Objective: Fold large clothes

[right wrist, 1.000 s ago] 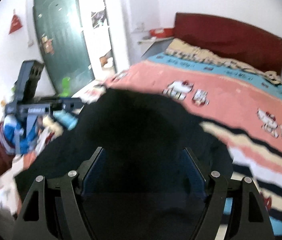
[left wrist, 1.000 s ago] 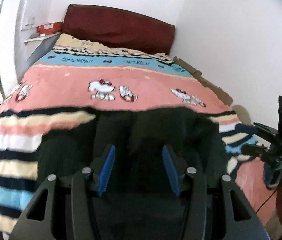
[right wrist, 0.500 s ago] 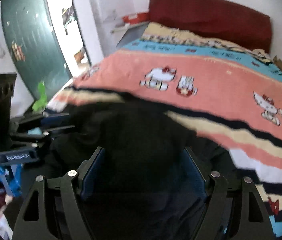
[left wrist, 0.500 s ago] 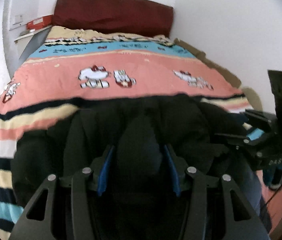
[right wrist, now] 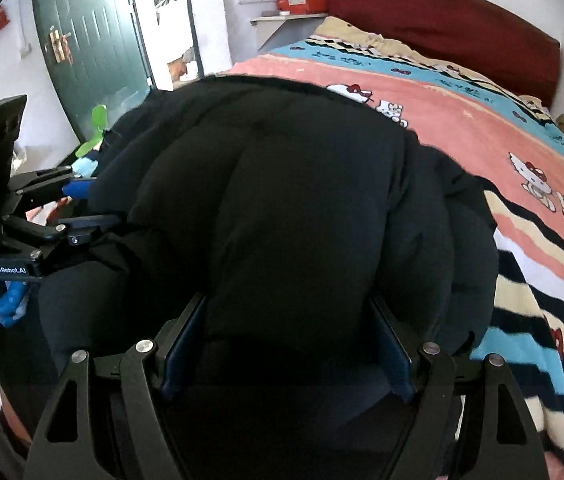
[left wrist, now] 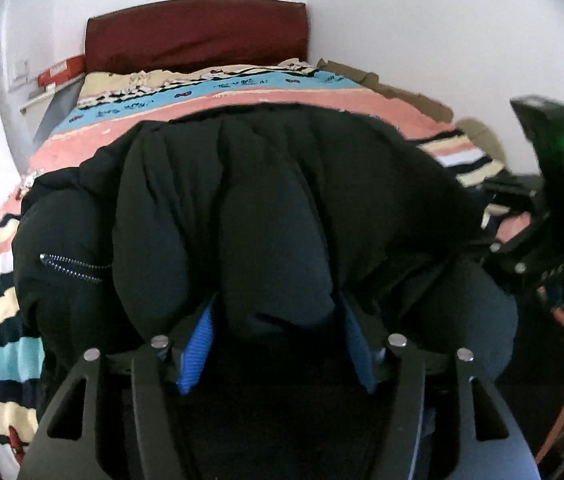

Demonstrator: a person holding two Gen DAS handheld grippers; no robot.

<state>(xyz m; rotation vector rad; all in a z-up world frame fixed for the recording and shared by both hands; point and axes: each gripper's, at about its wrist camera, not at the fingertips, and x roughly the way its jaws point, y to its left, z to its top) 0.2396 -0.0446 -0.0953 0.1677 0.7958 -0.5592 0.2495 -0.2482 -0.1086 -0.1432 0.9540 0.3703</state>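
Note:
A puffy black jacket point(left wrist: 262, 180) lies bunched on the near end of the bed, with a zip showing on its left side. My left gripper point(left wrist: 276, 308) has a thick fold of it between its blue pads point(left wrist: 196, 354); the jaws are opening and the fabric still fills the gap. In the right wrist view the same jacket point(right wrist: 282, 160) bulges up in front, and my right gripper point(right wrist: 286, 304) is shut wide on a fat roll of it. Each gripper shows at the edge of the other's view, beside the jacket.
The bed carries a striped cartoon blanket point(right wrist: 482, 120) and a dark red headboard point(left wrist: 198, 36). A white wall runs along its right side. A green door point(right wrist: 82, 40) and floor clutter lie to the left. A shelf with a red box point(right wrist: 302, 2) sits by the headboard.
Both grippers have come down toward the bed with the jacket, which now covers more of the blanket. The left jaws stand wider than before.

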